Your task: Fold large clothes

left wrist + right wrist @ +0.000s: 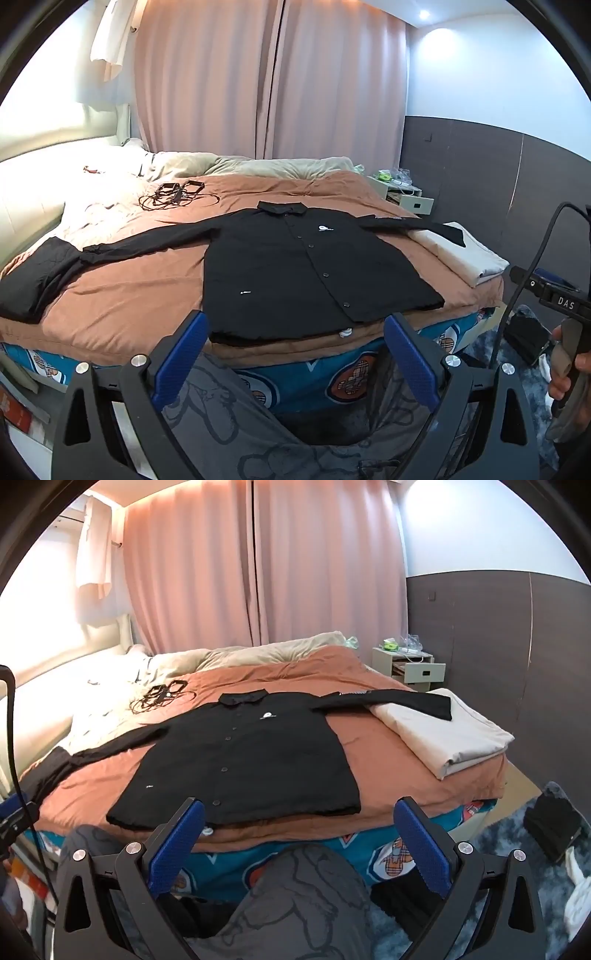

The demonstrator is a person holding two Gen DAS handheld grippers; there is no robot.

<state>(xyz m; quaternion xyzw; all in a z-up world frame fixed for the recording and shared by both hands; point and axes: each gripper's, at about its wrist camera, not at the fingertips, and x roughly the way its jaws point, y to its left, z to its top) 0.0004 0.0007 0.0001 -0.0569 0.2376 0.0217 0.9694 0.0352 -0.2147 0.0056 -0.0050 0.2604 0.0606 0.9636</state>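
A black button-up shirt [295, 269] [251, 764] lies flat and face up on the brown bedspread [140, 295], collar toward the far side, both sleeves spread out sideways. Its right sleeve end [424, 701] rests on a folded beige sheet [454, 734]. My left gripper [295, 332] hangs in front of the shirt's hem, off the bed's near edge, open and holding nothing. My right gripper [299, 819] is likewise open and empty, level with the bed's near edge just short of the hem. Both sets of blue pads [181, 358] [421, 845] stand wide apart.
Black cables and small devices [173, 194] lie on the bed beyond the shirt. A bedside cabinet [410, 664] stands at the far right by the dark wall panel. A person's patterned grey trousers [295, 904] fill the foreground. Dark items [550, 823] lie on the floor rug.
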